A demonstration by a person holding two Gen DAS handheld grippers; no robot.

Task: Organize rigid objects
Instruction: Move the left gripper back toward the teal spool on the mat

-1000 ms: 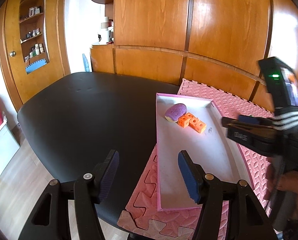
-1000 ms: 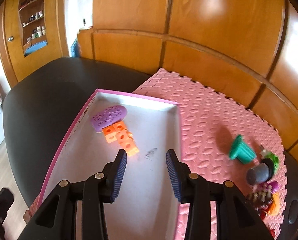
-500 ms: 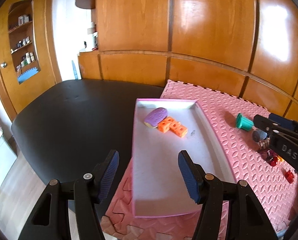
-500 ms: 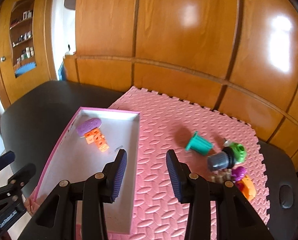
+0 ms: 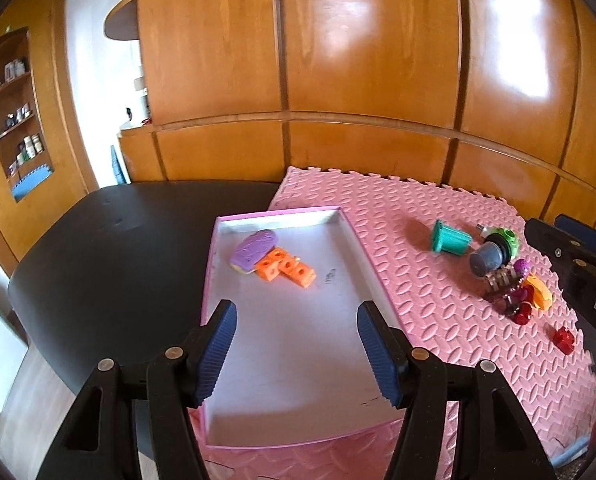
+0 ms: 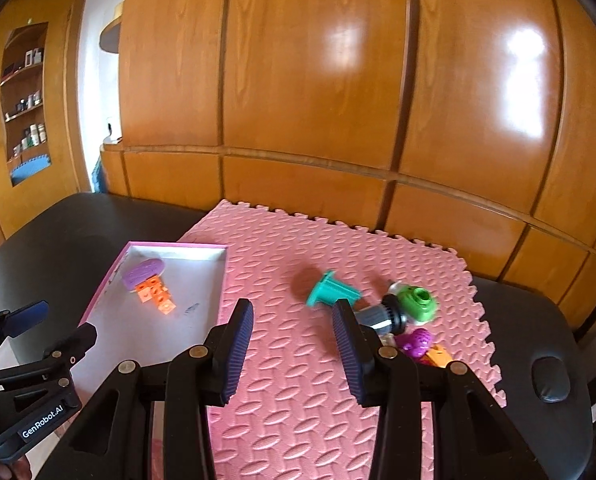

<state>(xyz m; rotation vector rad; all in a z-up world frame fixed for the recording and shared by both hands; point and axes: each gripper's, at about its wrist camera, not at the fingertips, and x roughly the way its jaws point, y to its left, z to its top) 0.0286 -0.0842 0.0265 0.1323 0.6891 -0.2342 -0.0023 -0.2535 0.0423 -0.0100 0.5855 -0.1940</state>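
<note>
Both tongs, left tongs [image 5: 293, 344] and right tongs [image 6: 293, 344], parted and empty, poised above white tray [image 5: 298, 344] near foam mat's [image 5: 438, 300] left edge, tray holding purple piece [image 5: 253, 250] and orange blocks [image 5: 285, 269], loose toy cluster [image 6: 402, 312] waiting toward mat's right edge, presumably for collection.

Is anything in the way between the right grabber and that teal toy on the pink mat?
Nothing visible: only bare pink mat lies between the open right gripper and the teal toy.
</note>
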